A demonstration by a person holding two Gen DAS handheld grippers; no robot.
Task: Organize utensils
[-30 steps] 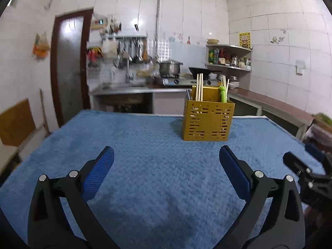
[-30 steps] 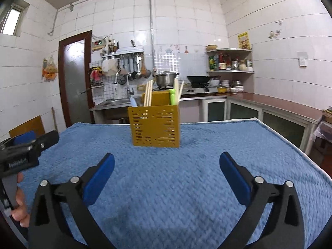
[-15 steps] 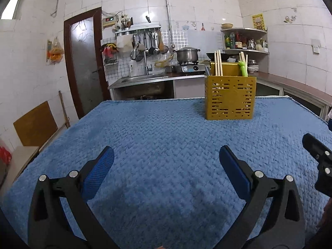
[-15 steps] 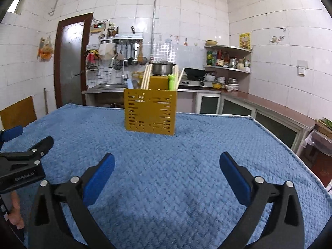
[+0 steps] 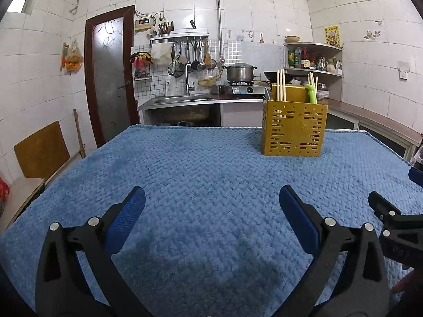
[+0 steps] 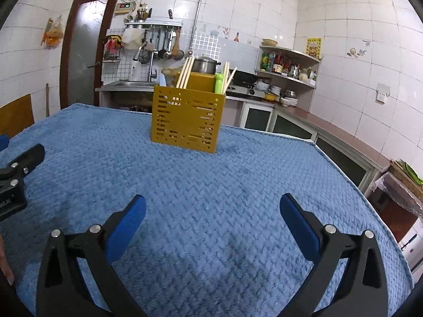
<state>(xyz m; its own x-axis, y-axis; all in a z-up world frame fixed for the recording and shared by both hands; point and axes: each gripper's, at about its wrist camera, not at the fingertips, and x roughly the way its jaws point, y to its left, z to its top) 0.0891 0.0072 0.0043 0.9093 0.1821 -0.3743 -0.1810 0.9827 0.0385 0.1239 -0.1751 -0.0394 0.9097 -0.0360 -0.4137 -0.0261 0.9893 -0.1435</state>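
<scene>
Toward the far side of the blue cloth stands my yellow slotted utensil holder, upright, with pale chopsticks poking out of its left part and more beside a green-handled piece on its right. A grey handle tip shows at the holder's left edge (too small for me to name). From my right camera the holder sits dead ahead, well apart from both claws.

My left gripper is spread wide with nothing between its blue pads, hovering above the cloth. My right gripper is just as wide, also holding nothing.

There is faint embossed lettering on the right gripper's body at the left camera's right edge; I cannot read it. A yellow poster hangs on the tiled wall, its writing too small to read.
</scene>
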